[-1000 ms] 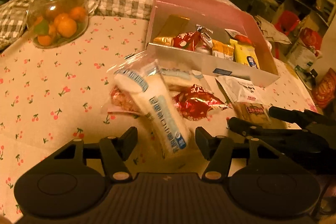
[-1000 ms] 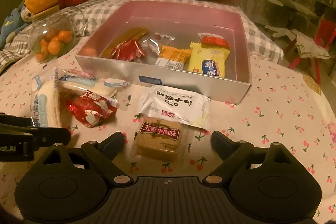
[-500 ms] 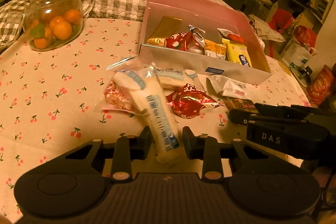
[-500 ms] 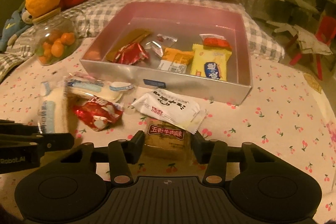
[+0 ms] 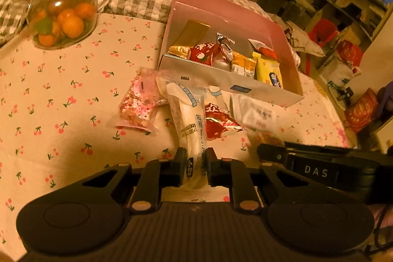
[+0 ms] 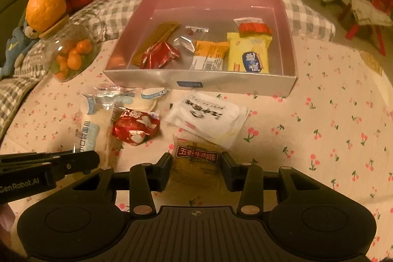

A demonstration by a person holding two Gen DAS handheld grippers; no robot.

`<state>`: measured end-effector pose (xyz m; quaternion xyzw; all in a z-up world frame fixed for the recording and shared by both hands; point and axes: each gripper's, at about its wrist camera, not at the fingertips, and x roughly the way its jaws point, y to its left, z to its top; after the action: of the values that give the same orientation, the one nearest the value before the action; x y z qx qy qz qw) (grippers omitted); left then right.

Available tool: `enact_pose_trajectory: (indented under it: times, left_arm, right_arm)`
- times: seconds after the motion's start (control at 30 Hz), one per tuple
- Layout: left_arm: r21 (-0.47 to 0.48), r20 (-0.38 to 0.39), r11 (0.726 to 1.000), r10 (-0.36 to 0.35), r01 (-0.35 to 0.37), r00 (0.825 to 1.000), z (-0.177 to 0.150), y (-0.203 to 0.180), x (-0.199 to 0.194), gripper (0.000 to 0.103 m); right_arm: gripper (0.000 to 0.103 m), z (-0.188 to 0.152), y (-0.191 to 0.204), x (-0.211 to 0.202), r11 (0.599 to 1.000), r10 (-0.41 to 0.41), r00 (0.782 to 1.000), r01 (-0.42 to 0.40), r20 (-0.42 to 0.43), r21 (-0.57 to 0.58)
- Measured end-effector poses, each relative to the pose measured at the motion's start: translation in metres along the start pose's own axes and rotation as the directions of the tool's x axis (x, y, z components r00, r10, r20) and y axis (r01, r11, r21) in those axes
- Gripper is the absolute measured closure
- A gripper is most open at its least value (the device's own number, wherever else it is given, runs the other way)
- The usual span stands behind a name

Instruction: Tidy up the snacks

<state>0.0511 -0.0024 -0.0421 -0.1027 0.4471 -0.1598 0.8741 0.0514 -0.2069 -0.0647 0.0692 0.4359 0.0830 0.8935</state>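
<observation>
We hold two grippers over a cherry-print cloth (image 6: 331,114). Our left gripper (image 5: 194,165) has just closed, its jaws pinching the near end of a long white pack (image 5: 190,124). Our right gripper (image 6: 195,167) has just closed too, its jaws pressing both sides of a brown biscuit pack (image 6: 196,158). A red wrapper (image 6: 135,127) and a white sachet (image 6: 208,116) lie between them. Beyond sits the silver box (image 6: 221,82), already holding several snacks.

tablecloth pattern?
Cream tablecloth scattered with small red cherries on green stems; the right wrist view shows it best.
</observation>
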Motion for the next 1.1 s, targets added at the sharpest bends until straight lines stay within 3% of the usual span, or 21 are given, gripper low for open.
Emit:
enact_pose_trajectory:
  times: [0.27,0.67,0.87,1.0,1.1]
  left_arm:
    - [-0.063,-0.017,0.996,-0.068,0.067,0.998,0.005,0.002,-0.007,0.089]
    - [-0.14,-0.004,0.971,-0.195,0.193,0.981,0.01,-0.005,-0.022,0.091]
    - [-0.133,0.028,0.966,-0.218,0.22,0.975,0.02,-0.014,-0.031,0.092]
    - [-0.078,0.04,0.974,-0.21,0.213,0.977,0.032,-0.024,-0.033,0.094]
    - [-0.052,0.055,0.977,-0.204,0.207,0.977,0.043,-0.029,-0.031,0.103]
  right_arm:
    - [0.062,0.002,-0.002,-0.008,0.998,0.038,0.998,-0.034,-0.057,0.058]
    - [0.062,0.013,-0.013,-0.022,0.99,0.056,0.998,-0.051,-0.039,0.133]
    - [0.062,0.022,-0.018,-0.032,0.987,0.055,0.998,-0.054,-0.004,0.151]
    - [0.062,0.033,-0.021,-0.036,0.99,0.039,0.999,-0.042,0.021,0.136]
    - [0.062,0.042,-0.027,-0.039,0.989,0.032,0.999,-0.037,0.04,0.14]
